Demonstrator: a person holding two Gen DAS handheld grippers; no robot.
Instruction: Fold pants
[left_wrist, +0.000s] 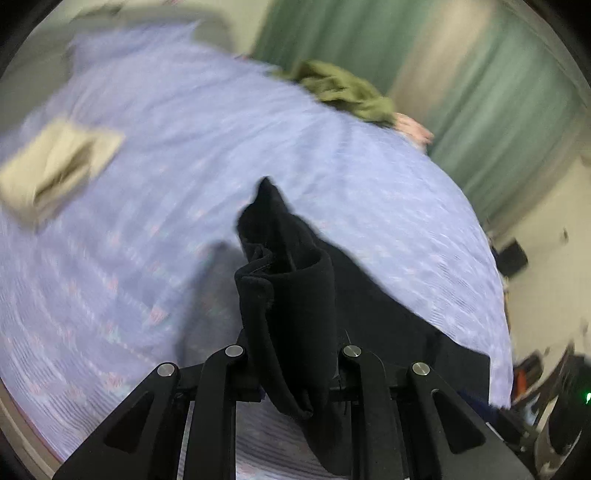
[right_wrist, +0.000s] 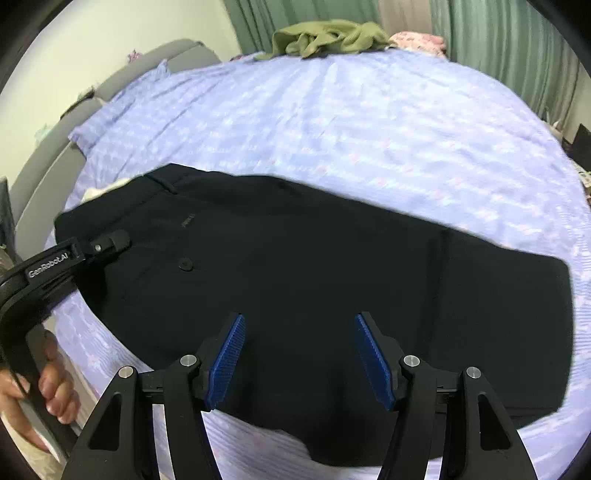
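Note:
Black pants (right_wrist: 295, 240) lie spread across a lavender bedsheet (right_wrist: 369, 122), waistband to the left and a button facing up. My right gripper (right_wrist: 300, 317) hovers over their near edge, open, with nothing between its blue pads (right_wrist: 227, 354). At the waistband end, a person's hand holds my left gripper (right_wrist: 112, 242). In the left wrist view, a bunched fold of the pants (left_wrist: 284, 266) rises from between the jaws of the left gripper (left_wrist: 291, 332) and hides the fingertips. The jaws are shut on that fold, and the picture is motion-blurred.
A folded beige garment (left_wrist: 59, 166) lies on the sheet to the left. An olive green garment (right_wrist: 325, 38) and a pink item (right_wrist: 417, 38) sit at the bed's far edge before green curtains. A grey headboard (right_wrist: 55, 155) borders the left side.

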